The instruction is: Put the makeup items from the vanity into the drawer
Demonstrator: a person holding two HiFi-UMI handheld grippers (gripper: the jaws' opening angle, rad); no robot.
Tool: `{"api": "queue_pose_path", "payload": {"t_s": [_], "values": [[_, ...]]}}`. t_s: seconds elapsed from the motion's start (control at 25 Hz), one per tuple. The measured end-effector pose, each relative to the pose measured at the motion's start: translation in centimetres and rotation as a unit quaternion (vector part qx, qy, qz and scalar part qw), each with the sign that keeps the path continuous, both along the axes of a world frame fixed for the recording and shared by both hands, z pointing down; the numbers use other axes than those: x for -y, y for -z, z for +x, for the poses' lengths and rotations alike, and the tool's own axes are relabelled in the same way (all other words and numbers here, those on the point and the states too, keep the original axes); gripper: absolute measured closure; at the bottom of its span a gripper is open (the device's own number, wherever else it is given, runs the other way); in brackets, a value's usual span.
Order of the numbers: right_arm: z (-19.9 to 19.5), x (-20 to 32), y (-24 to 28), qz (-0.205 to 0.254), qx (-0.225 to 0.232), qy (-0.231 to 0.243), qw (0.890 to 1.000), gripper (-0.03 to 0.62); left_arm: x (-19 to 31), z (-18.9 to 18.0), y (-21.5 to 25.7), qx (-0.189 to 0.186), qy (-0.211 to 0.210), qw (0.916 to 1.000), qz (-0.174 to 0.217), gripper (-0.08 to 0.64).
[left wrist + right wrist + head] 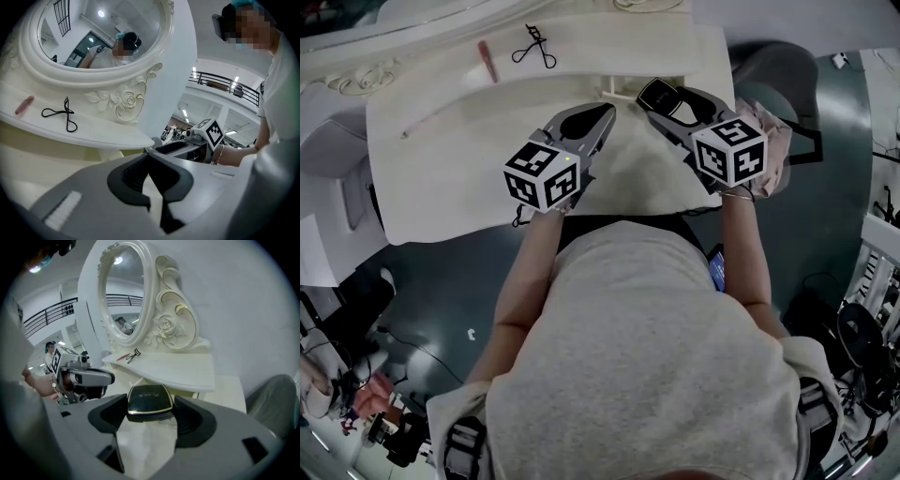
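Squarely within right tool (152,418): black compact (146,401)

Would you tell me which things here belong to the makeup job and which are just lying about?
Job: black compact, held in the right tongs; eyelash curler; pink tube.
Lying about: oval mirror; grey chair.

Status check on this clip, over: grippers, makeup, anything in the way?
Left gripper shut, empty. Right gripper shut on black compact. Eyelash curler and pink tube on vanity shelf. No obstruction seen.
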State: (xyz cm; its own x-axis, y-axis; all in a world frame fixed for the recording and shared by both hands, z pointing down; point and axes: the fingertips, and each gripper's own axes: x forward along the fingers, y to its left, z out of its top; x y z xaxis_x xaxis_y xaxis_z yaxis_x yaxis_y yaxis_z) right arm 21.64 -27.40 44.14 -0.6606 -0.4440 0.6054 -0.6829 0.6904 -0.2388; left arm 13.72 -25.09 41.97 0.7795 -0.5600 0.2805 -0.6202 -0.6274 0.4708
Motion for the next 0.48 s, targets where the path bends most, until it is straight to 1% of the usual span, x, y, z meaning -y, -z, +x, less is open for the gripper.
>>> {"api": "queue_pose_path", "payload": {"t_s": [0.16, 0.28, 0.48], "values": [[0.2, 0.2, 0.0, -0.038, 0.007, 0.007, 0.999, 0.278, 0.2, 0.7, 0.0, -0.002, 0.0, 1.0, -0.001, 0.555], [0.6, 0.7, -0.1, -0.047, 0.0, 0.005, 0.999, 0.278, 0.5, 0.8, 0.2, 0.0, 0.005, 1.0, 0.004, 0.554], [0.5, 1.2, -0.1, -0.053, 0.012, -0.009, 0.998, 0.278, 1.1, 1.0, 0.1, 0.009, 0.012, 0.9998, 0.01, 0.555]]}}
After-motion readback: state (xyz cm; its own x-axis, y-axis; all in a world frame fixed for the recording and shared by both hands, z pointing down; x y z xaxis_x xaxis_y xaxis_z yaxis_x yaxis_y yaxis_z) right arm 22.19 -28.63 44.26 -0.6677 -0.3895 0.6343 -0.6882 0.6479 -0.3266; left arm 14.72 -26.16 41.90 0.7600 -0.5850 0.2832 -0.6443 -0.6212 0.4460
